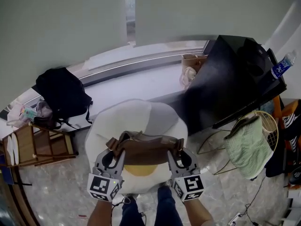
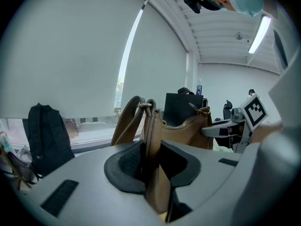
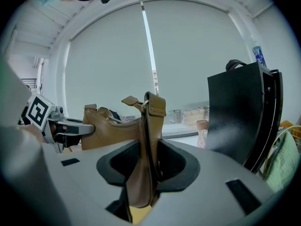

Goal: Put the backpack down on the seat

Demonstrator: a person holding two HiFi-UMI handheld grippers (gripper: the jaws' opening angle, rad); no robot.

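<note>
So that the bag (image 1: 146, 152) settles level on the seat (image 1: 136, 114), your left claw (image 1: 114, 150) and right claw (image 1: 175, 152) each clamp one end.

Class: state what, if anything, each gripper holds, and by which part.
Both hold the brown bag: the left gripper clamps its left end just below the strap ring, the right gripper its right end likewise.

Two tongs, left tongs (image 1: 114, 155), right tongs (image 1: 174, 155), one brown bag (image 1: 146, 152), one black backpack (image 1: 61, 93), one seat (image 1: 136, 117), one bottle (image 1: 282, 66).
</note>
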